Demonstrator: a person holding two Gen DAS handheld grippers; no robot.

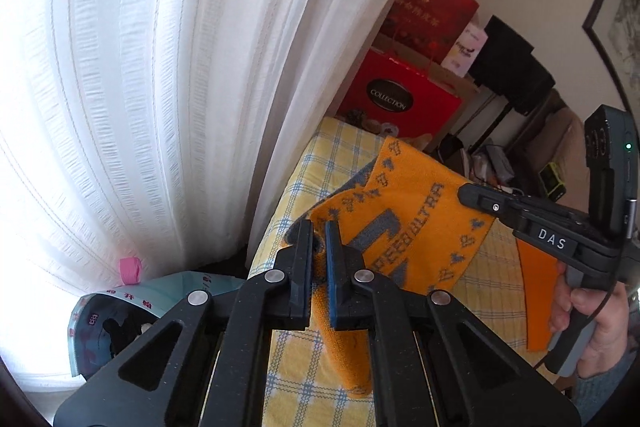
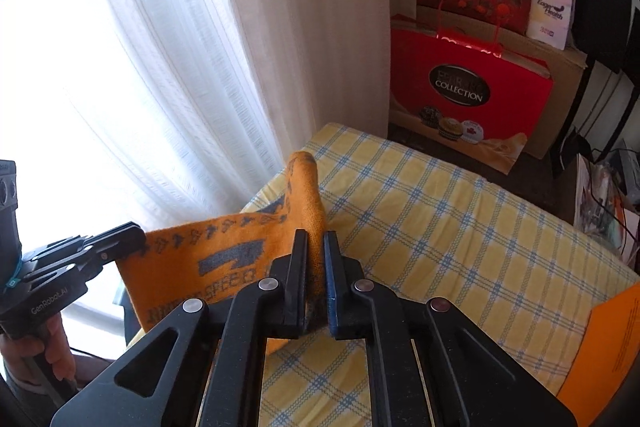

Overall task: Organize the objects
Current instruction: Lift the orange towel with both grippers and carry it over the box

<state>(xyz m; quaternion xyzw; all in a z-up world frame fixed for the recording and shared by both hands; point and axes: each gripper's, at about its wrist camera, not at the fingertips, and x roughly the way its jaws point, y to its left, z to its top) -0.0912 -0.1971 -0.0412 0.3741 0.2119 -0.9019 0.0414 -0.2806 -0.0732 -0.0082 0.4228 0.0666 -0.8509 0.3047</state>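
Note:
An orange towel (image 1: 416, 223) with grey lettering is stretched between both grippers above a yellow checked cloth (image 1: 316, 379). My left gripper (image 1: 319, 231) is shut on one edge of the towel. My right gripper (image 2: 315, 241) is shut on the opposite edge of the towel (image 2: 188, 267). The right gripper also shows in the left wrist view (image 1: 466, 193) at the towel's far corner. The left gripper shows in the right wrist view (image 2: 138, 231) at the left. The towel's far part droops onto the cloth (image 2: 440, 219).
A white curtain (image 1: 160, 87) hangs at the left. Red gift bags (image 2: 468, 83) and a cardboard box stand behind the surface. An orange sheet (image 2: 600, 351) lies at the right edge. A plastic bag (image 1: 116, 323) sits by the curtain.

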